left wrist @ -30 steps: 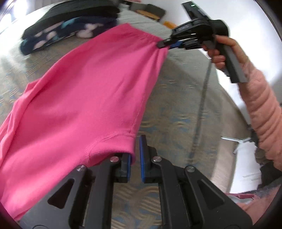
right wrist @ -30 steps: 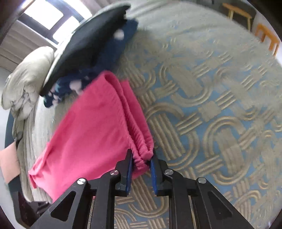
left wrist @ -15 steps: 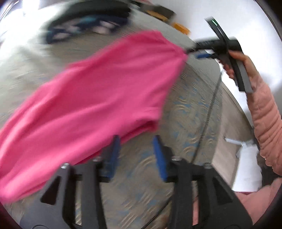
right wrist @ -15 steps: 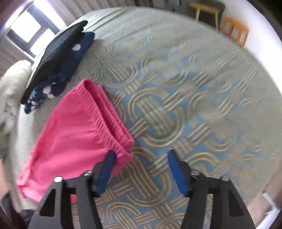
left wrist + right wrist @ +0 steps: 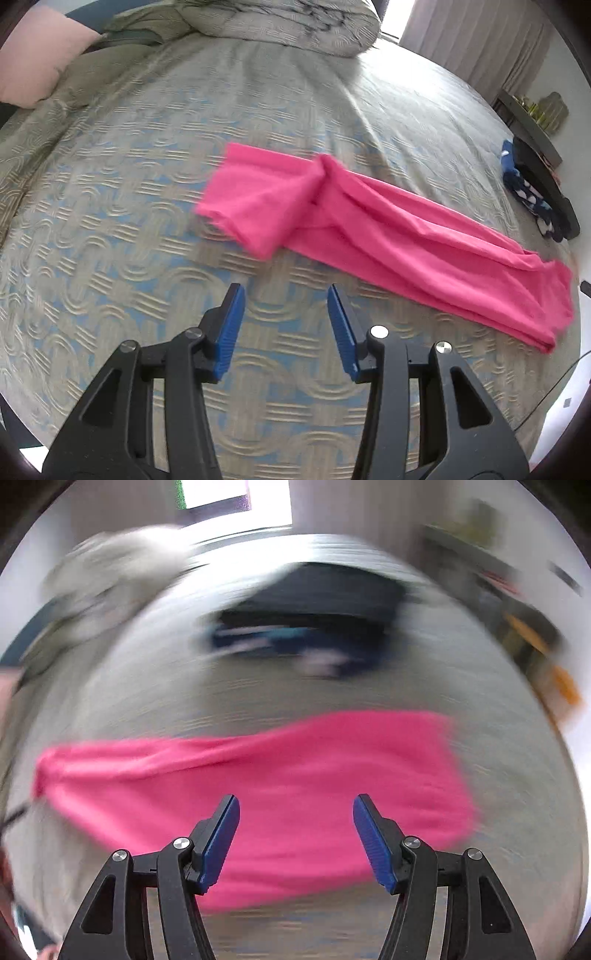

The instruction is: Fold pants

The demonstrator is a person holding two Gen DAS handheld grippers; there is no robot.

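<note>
The pink pants [image 5: 369,229] lie in a long, rumpled strip on the patterned bedspread [image 5: 110,221], running from the middle toward the right edge. My left gripper [image 5: 284,295] is open and empty, hovering just in front of the pants. In the blurred right wrist view the pink pants [image 5: 258,786] stretch across the middle. My right gripper [image 5: 295,805] is open and empty over their near edge.
A folded stack of dark and patterned blue clothes [image 5: 539,192] lies at the bed's right edge, also showing in the right wrist view [image 5: 306,631]. A grey duvet [image 5: 280,22] and a pink pillow [image 5: 33,55] sit at the head of the bed.
Both grippers opened and let go of the pants, which dropped flat onto the bed. Both grippers pulled back, and the right wrist view is swinging fast.
</note>
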